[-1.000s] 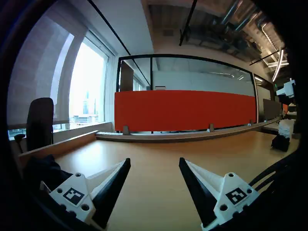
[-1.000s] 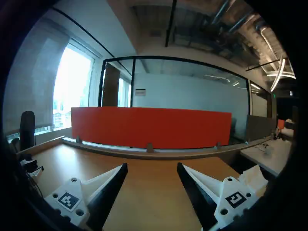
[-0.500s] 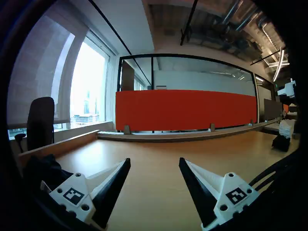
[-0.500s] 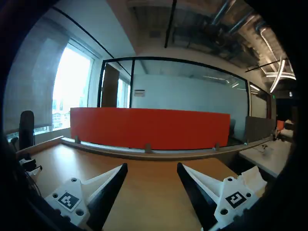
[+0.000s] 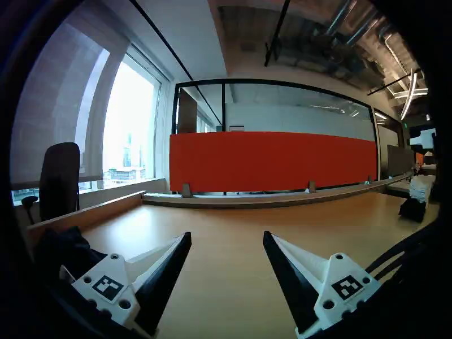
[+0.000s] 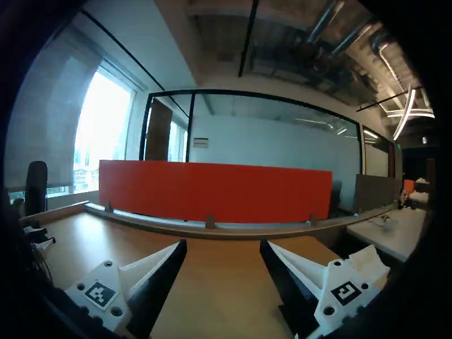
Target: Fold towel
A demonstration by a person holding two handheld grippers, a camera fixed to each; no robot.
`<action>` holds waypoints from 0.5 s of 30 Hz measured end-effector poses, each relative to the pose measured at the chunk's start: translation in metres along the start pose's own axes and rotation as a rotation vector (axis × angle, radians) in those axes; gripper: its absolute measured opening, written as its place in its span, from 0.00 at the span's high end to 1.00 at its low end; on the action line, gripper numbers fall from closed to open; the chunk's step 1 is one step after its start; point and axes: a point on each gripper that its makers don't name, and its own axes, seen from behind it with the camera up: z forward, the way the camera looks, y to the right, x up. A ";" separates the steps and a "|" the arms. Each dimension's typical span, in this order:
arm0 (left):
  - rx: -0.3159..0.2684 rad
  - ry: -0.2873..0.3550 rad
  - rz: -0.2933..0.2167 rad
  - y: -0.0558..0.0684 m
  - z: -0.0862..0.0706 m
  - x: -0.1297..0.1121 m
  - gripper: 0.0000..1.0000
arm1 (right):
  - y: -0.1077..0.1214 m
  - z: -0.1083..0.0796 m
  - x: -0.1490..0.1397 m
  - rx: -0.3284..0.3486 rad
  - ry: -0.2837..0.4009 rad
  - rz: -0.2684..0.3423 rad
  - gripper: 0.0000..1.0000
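Observation:
My left gripper is open over a bare wooden desk, with nothing between its black-edged white fingers. My right gripper is also open and empty above the same kind of desk top. A white crumpled thing, possibly cloth, lies just behind the right finger in the right gripper view; I cannot tell whether it is the towel. In the left gripper view a white stacked thing sits above a dark object at the far right of the desk.
An orange divider panel stands along the desk's far edge. A black office chair is at the left by the window. A dark bundle lies beside the left finger. A white desk stands to the right.
The right gripper view has tilted slightly upward and shifted, so the divider sits lower. The left gripper has hardly moved. Both stay open.

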 end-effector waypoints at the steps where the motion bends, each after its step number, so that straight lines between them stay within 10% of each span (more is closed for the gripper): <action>1: 0.000 0.000 0.000 0.000 0.000 0.000 0.06 | 0.002 0.000 -0.003 -0.003 0.003 0.005 0.00; 15: 0.000 0.001 -0.001 0.002 0.001 -0.002 0.06 | 0.018 0.003 -0.057 0.007 0.024 0.066 0.00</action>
